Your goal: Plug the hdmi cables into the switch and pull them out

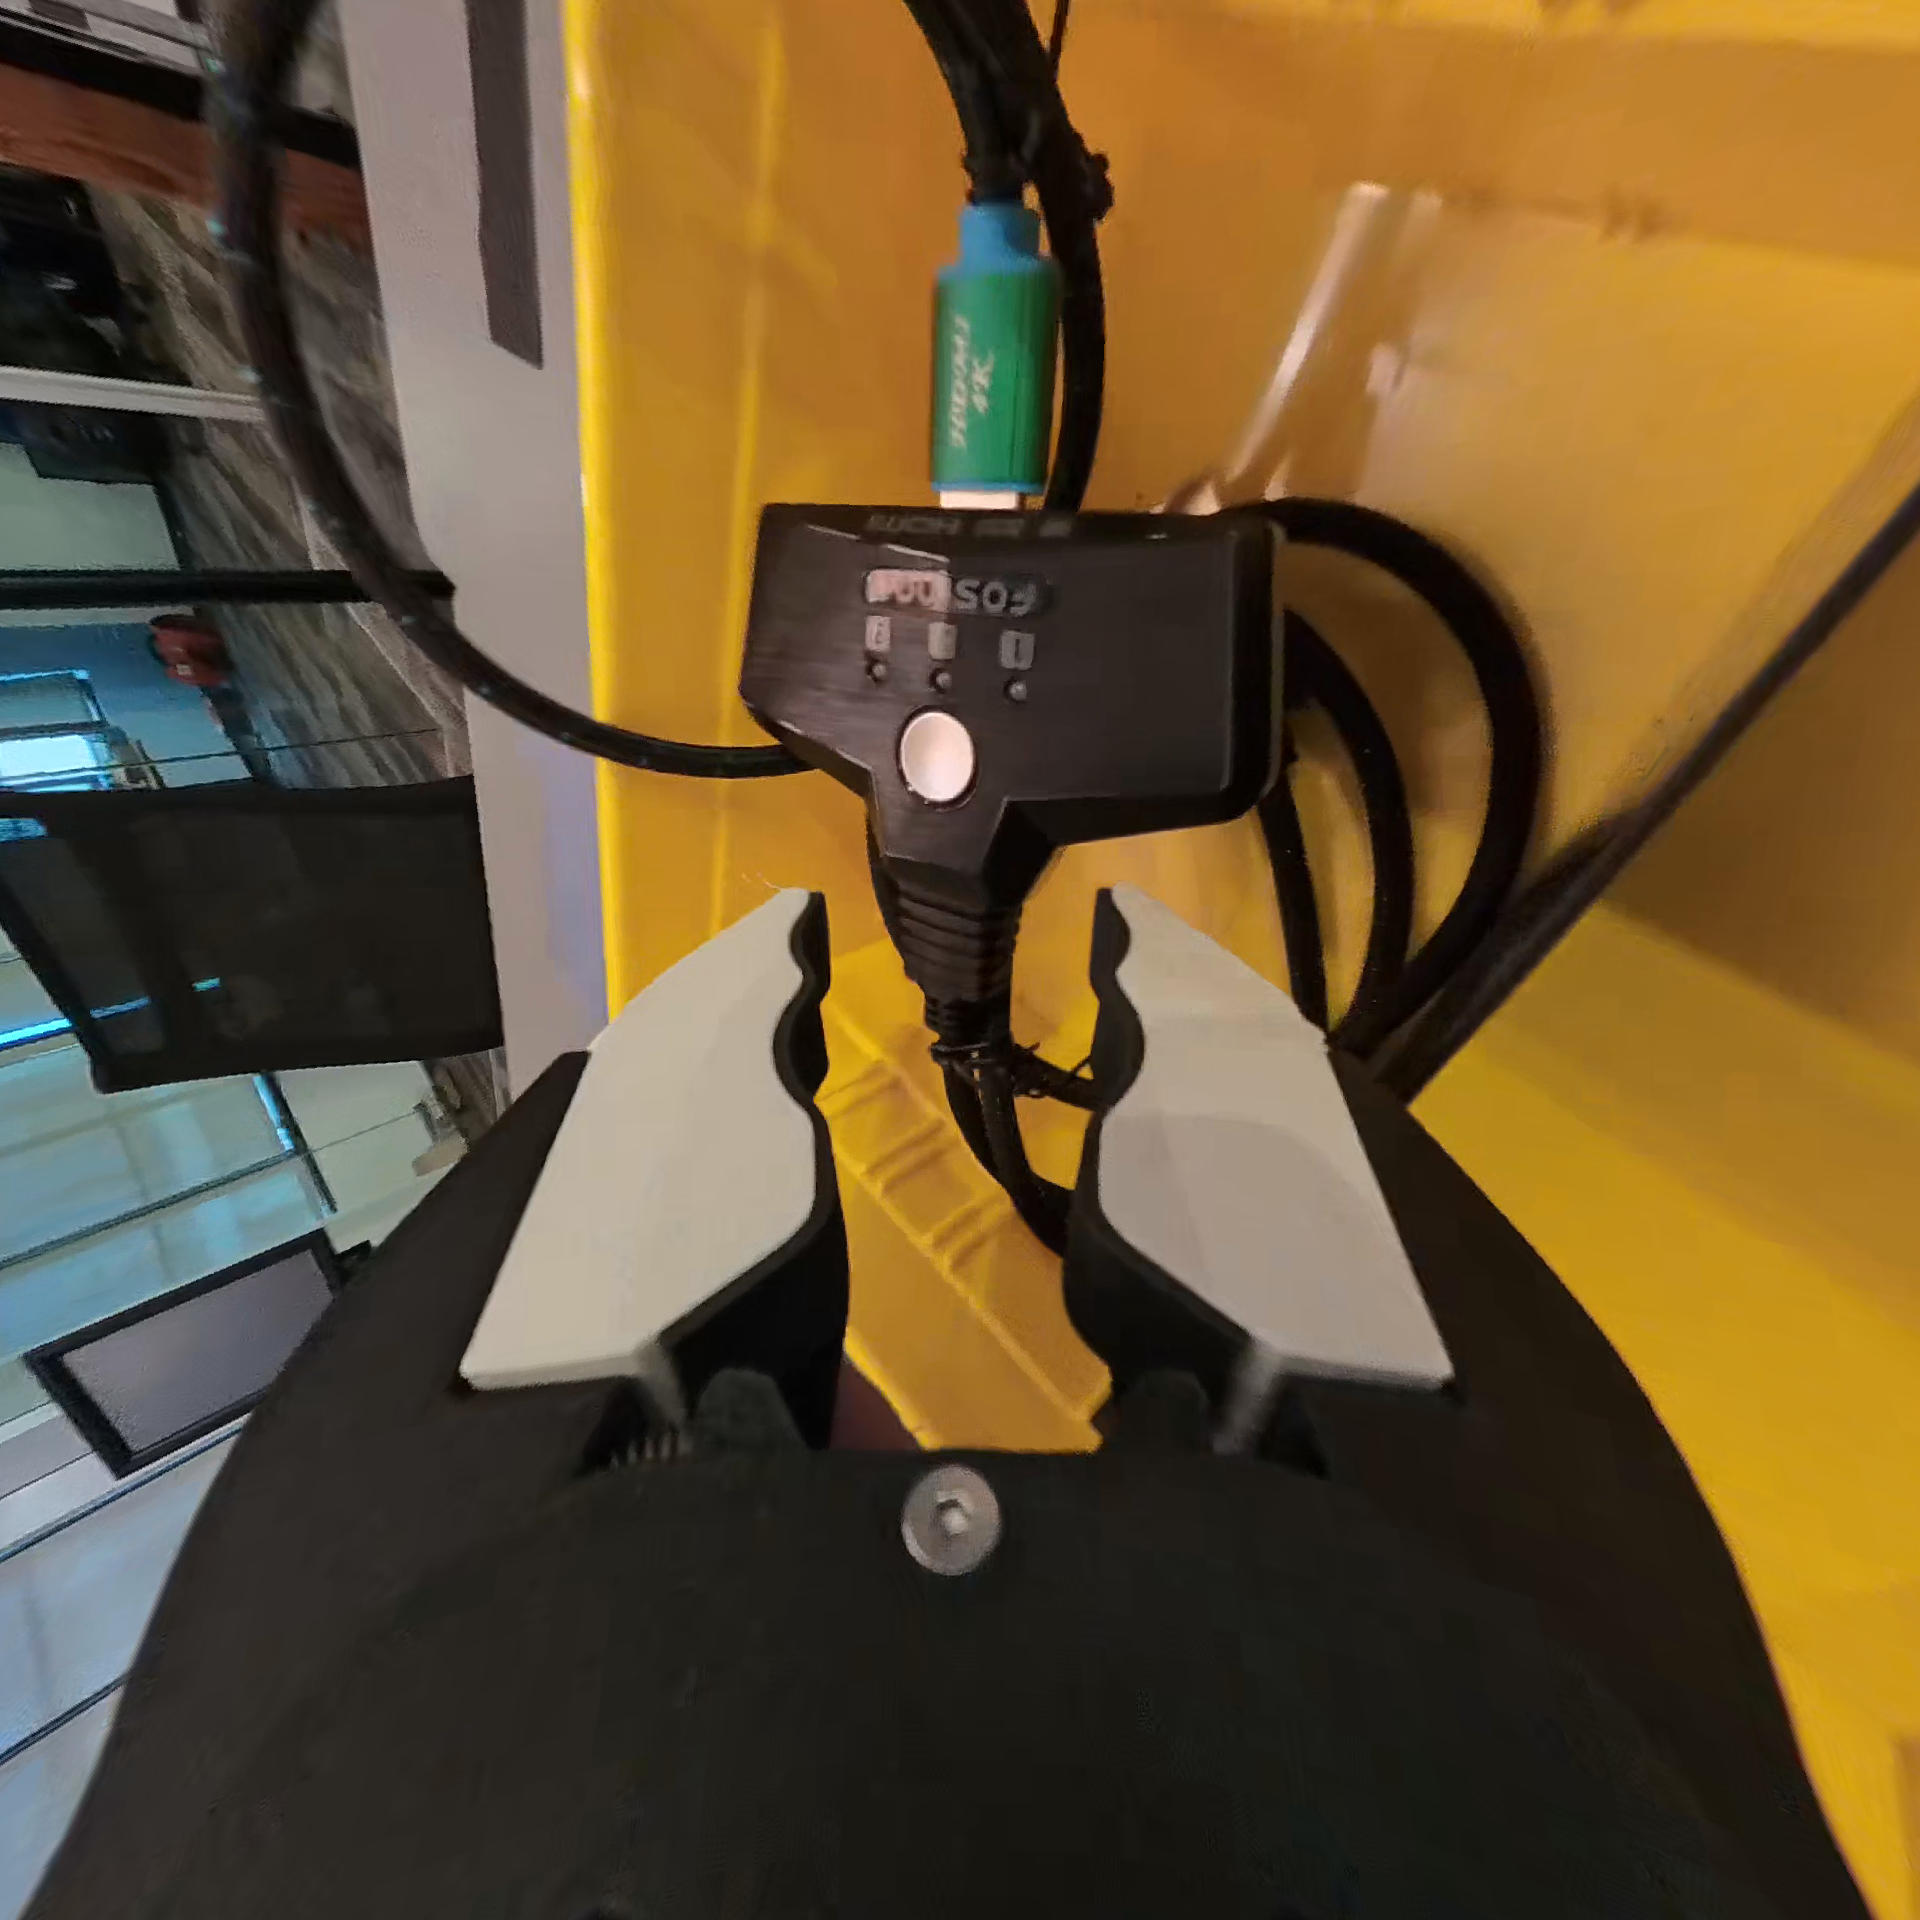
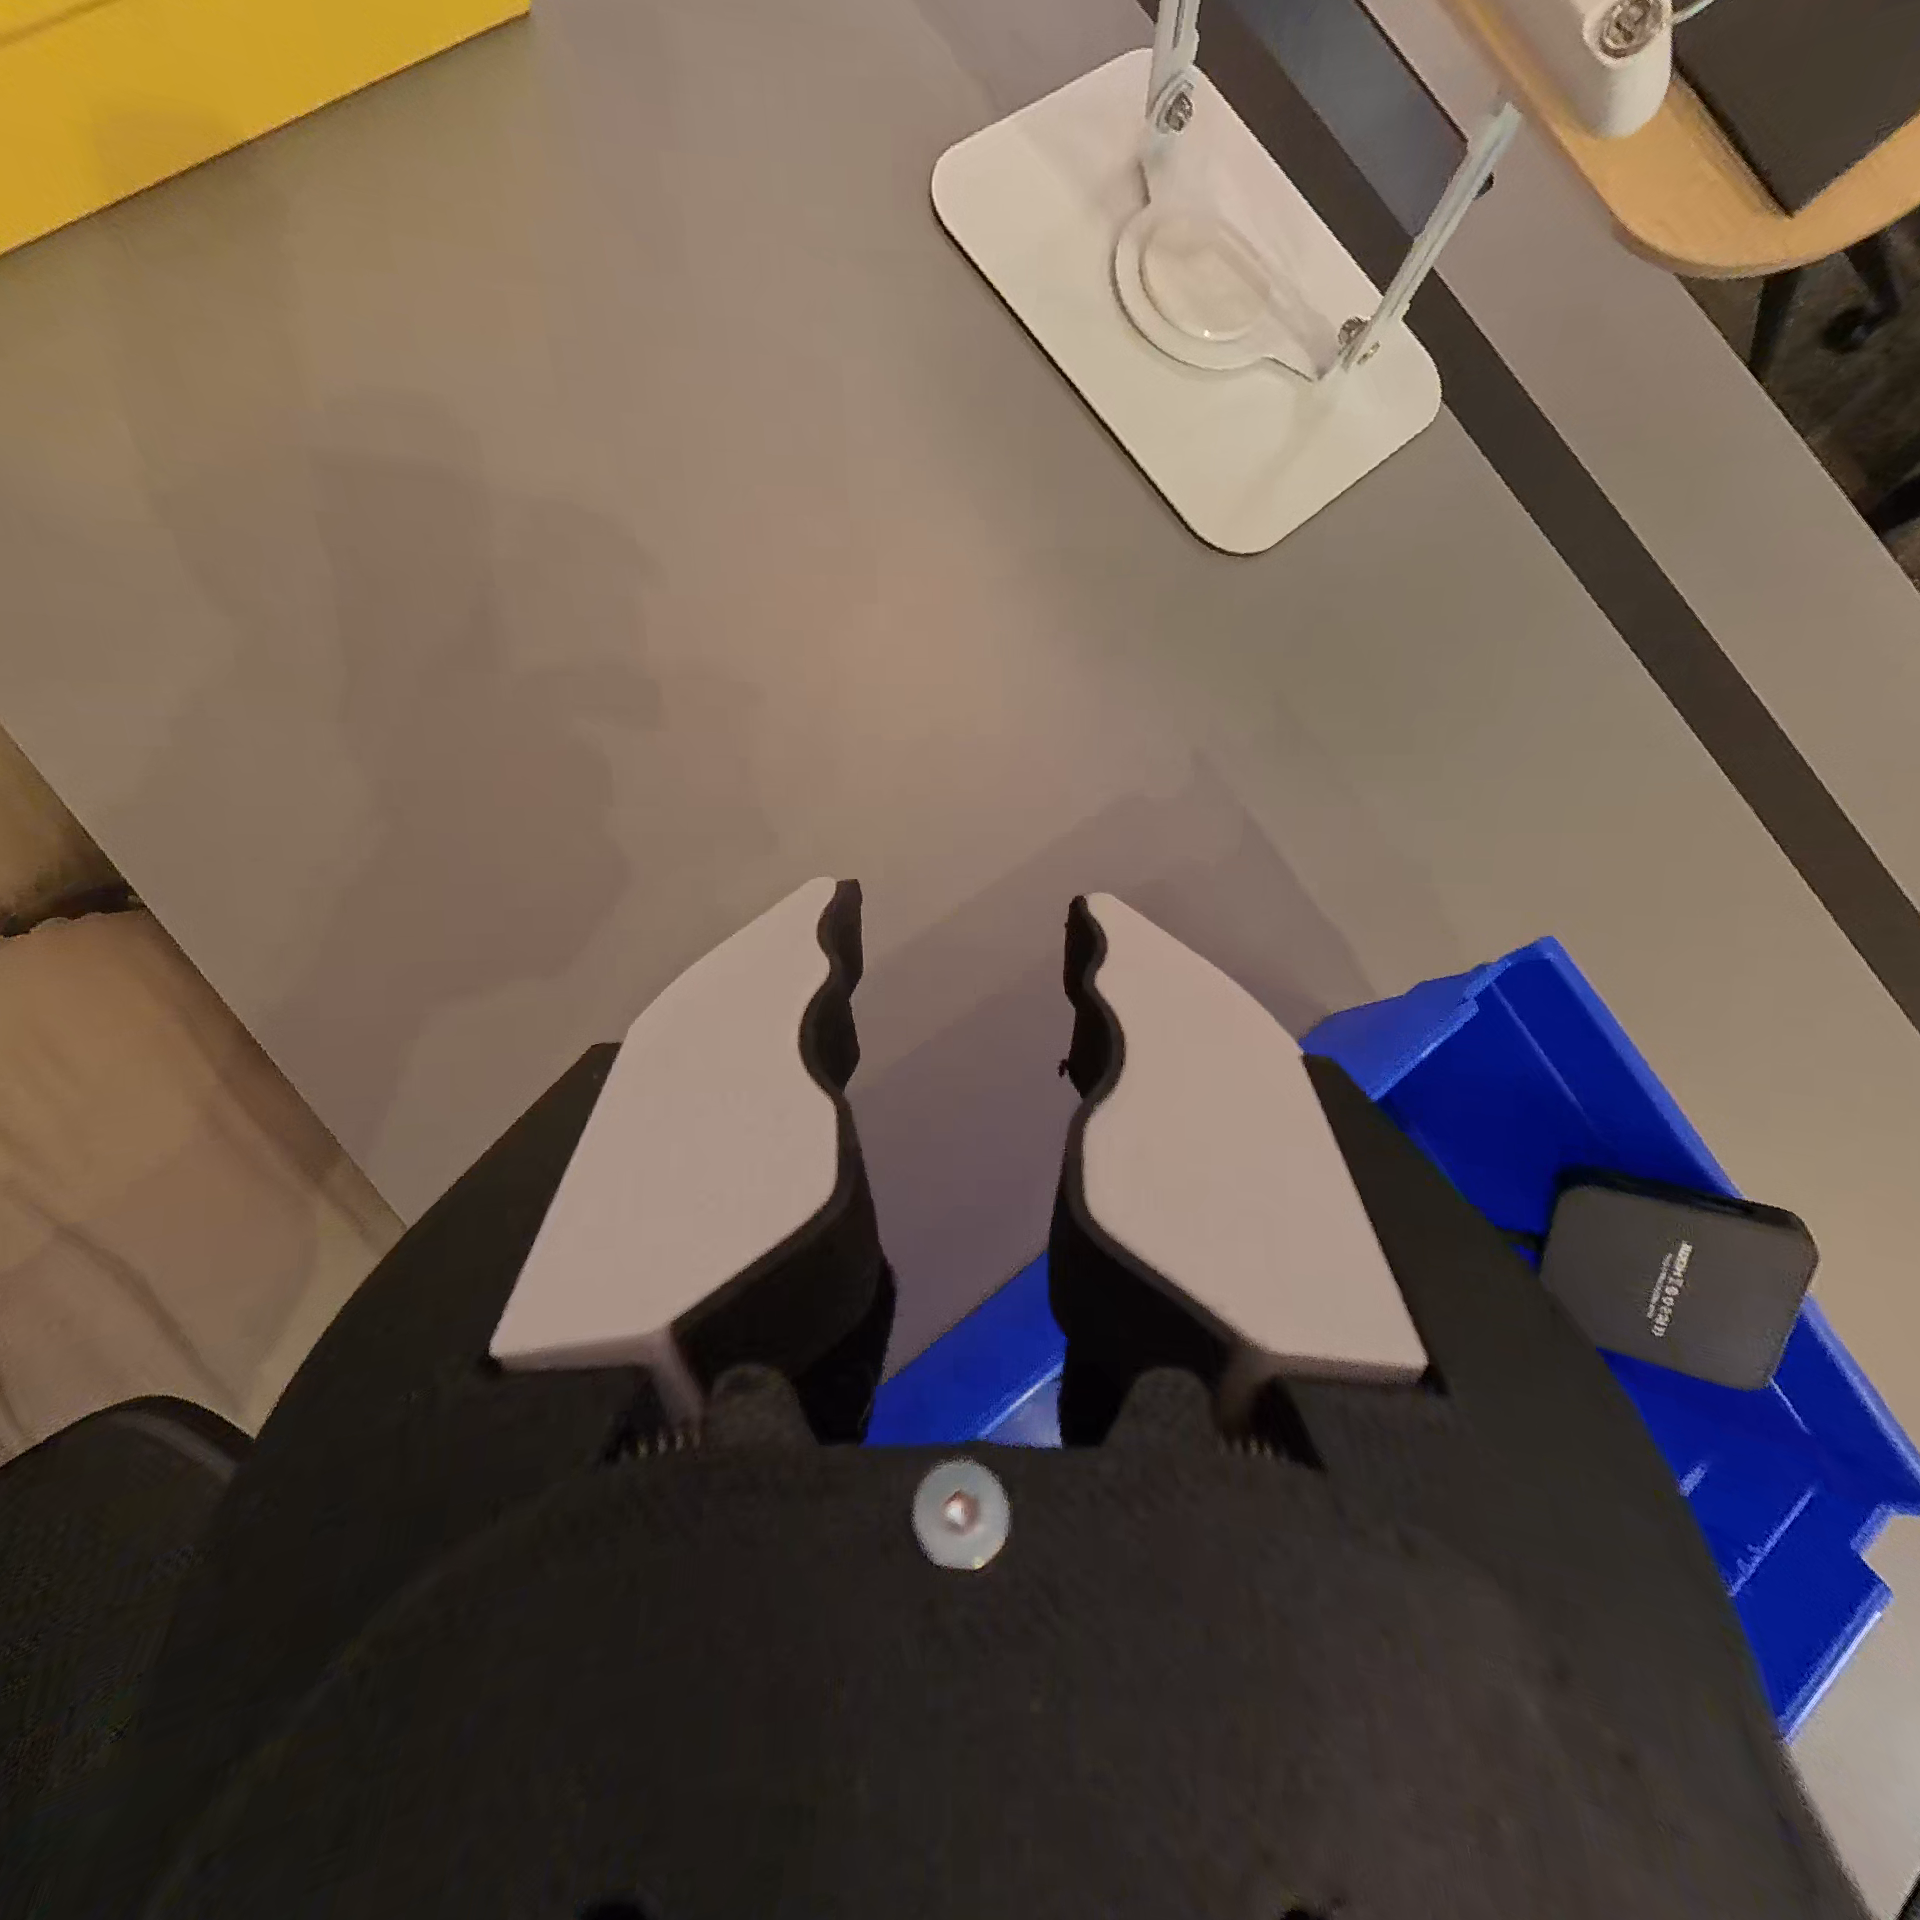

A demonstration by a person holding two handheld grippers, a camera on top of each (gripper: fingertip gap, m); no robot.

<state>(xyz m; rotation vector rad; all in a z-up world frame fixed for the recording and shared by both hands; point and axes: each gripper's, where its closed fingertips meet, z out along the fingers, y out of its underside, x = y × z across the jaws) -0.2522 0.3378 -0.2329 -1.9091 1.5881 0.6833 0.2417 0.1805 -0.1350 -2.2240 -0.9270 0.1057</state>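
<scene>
In the left wrist view a black HDMI switch [image 1: 1013,681] with a round silver button lies in a yellow bin [image 1: 1558,468]. A green and blue HDMI plug [image 1: 992,379] sits in a port on its far edge. Black cables [image 1: 1382,810] loop to the right of the switch. My left gripper [image 1: 961,909] is open, its fingertips on either side of the switch's own cable tail [image 1: 951,951], without touching it. My right gripper [image 2: 961,904] is open and empty above the grey table [image 2: 727,520].
A white lamp base [image 2: 1184,301] stands on the table ahead and to the right of my right gripper. A blue bin [image 2: 1621,1247] with a small black device [image 2: 1678,1278] lies under its right side. A yellow bin corner [image 2: 187,94] shows at the far left. Some 55 cm of space lies between my two pairs of fingers.
</scene>
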